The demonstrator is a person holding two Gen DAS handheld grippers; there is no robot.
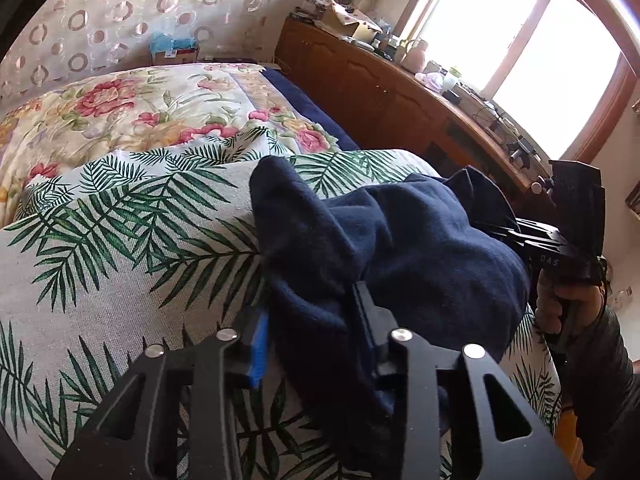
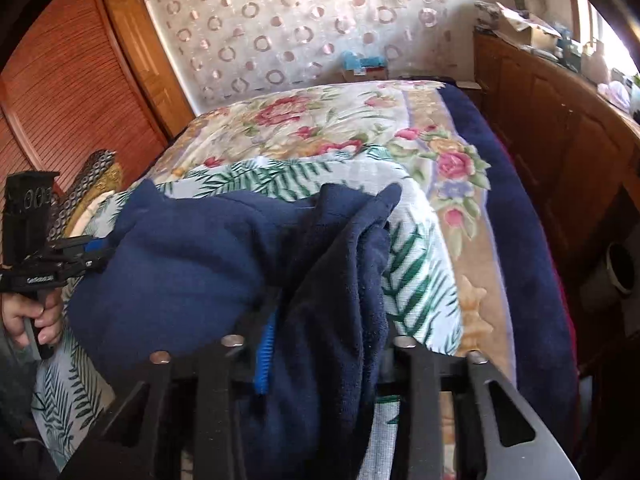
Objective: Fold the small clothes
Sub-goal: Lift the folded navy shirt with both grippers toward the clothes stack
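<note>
A small navy blue fleece garment hangs bunched between my two grippers above a palm-leaf cloth on the bed. My left gripper is shut on one edge of the garment, which drapes over its fingers. My right gripper is shut on the other edge of the garment. In the left wrist view the right gripper comes in from the right. In the right wrist view the left gripper comes in from the left. The fingertips are hidden by the cloth.
A floral quilt covers the far part of the bed, over a dark blue blanket. A wooden cabinet with clutter on top runs along the window side. Wooden louvred doors stand on the other side.
</note>
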